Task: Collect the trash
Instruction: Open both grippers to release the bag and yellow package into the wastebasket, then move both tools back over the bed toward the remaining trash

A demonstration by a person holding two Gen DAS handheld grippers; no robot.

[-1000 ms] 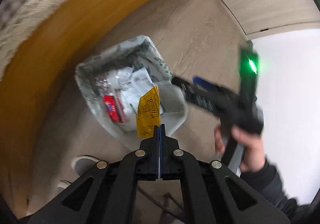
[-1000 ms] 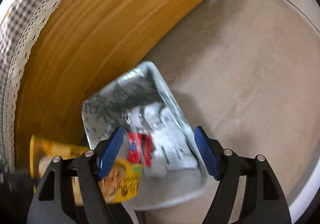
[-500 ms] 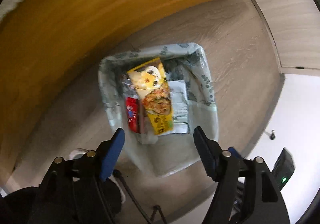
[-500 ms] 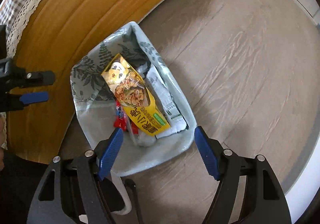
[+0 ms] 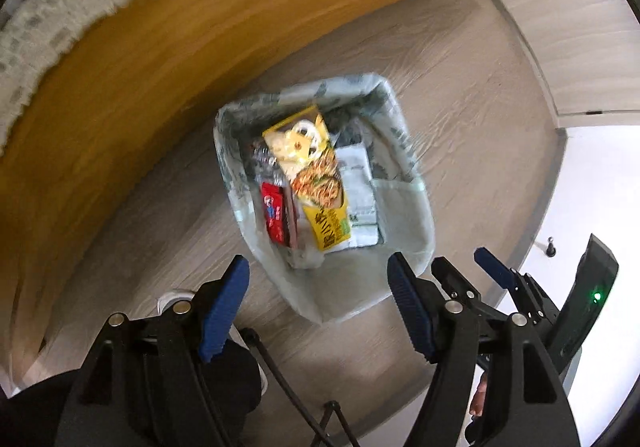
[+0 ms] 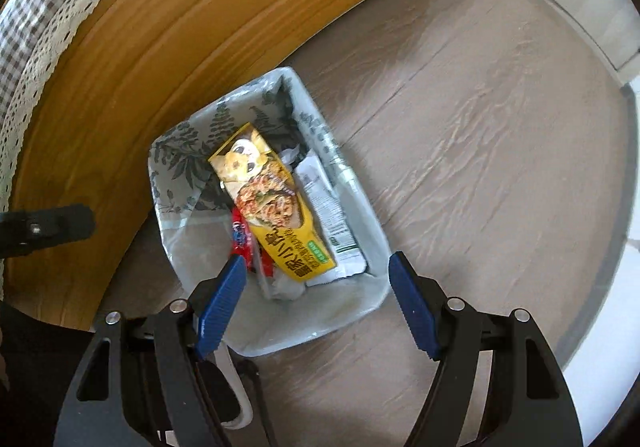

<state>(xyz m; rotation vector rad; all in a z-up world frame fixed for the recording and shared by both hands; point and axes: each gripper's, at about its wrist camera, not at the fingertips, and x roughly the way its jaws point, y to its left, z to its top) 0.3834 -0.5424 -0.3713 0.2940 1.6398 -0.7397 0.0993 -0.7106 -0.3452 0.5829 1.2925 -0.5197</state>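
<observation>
Now yellow packet in bin, left hand-held gripper empty

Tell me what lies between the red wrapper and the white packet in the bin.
The yellow noodle packet lies between the red wrapper and the white packet, on top of the trash in the lined bin. Both wrist views show it.

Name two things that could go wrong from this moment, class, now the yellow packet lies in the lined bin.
1. The yellow packet lies propped high on the other wrappers in the bin; it might slide or spill out if the bin is knocked.
2. The left gripper and right gripper both hang open close above the bin; they could collide when moving off.
</observation>
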